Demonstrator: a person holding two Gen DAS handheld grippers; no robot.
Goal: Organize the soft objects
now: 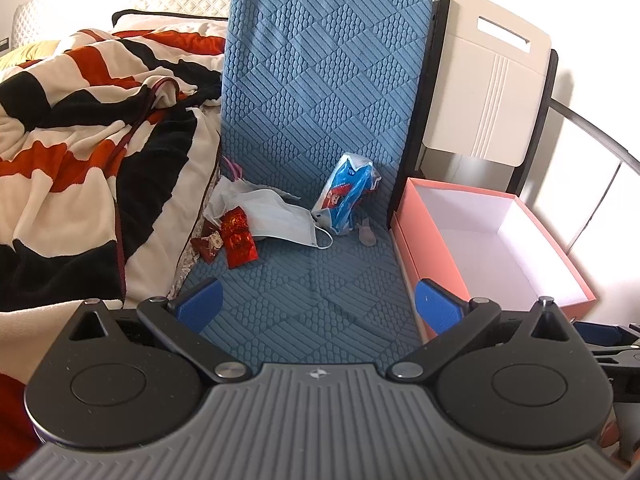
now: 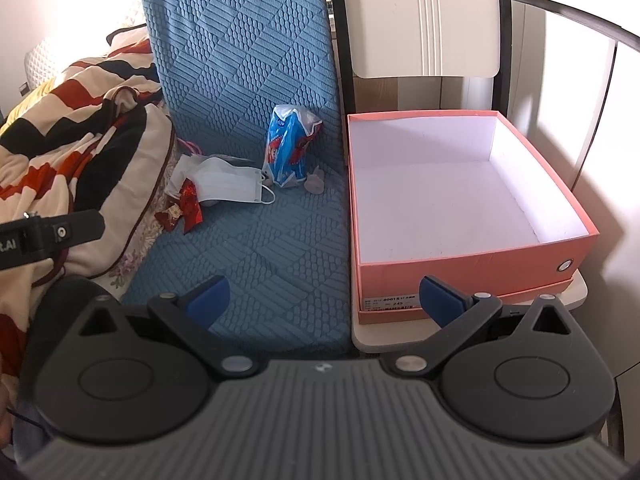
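On the blue textured mat point(image 1: 304, 280) point(image 2: 256, 256) lie a white face mask point(image 1: 276, 220) point(image 2: 228, 184), a blue printed packet point(image 1: 344, 196) point(image 2: 290, 146) leaning on the upright mat back, red foil wrappers point(image 1: 238, 236) point(image 2: 188, 202) and a small clear piece point(image 1: 366, 234) point(image 2: 314, 182). An orange box point(image 1: 416, 240) point(image 2: 460, 276) with a white, bare inside stands right of the mat. My left gripper point(image 1: 318, 306) is open above the near mat, holding nothing. My right gripper point(image 2: 324, 298) is open too, near the box's front corner.
A striped red, black and cream blanket point(image 1: 80, 152) point(image 2: 80, 128) is piled to the left. A cream folded chair point(image 1: 492, 80) point(image 2: 420, 20) leans behind the box. The box rests on a pale shelf point(image 2: 400, 332). Part of the left tool point(image 2: 48, 232) shows at the right view's left edge.
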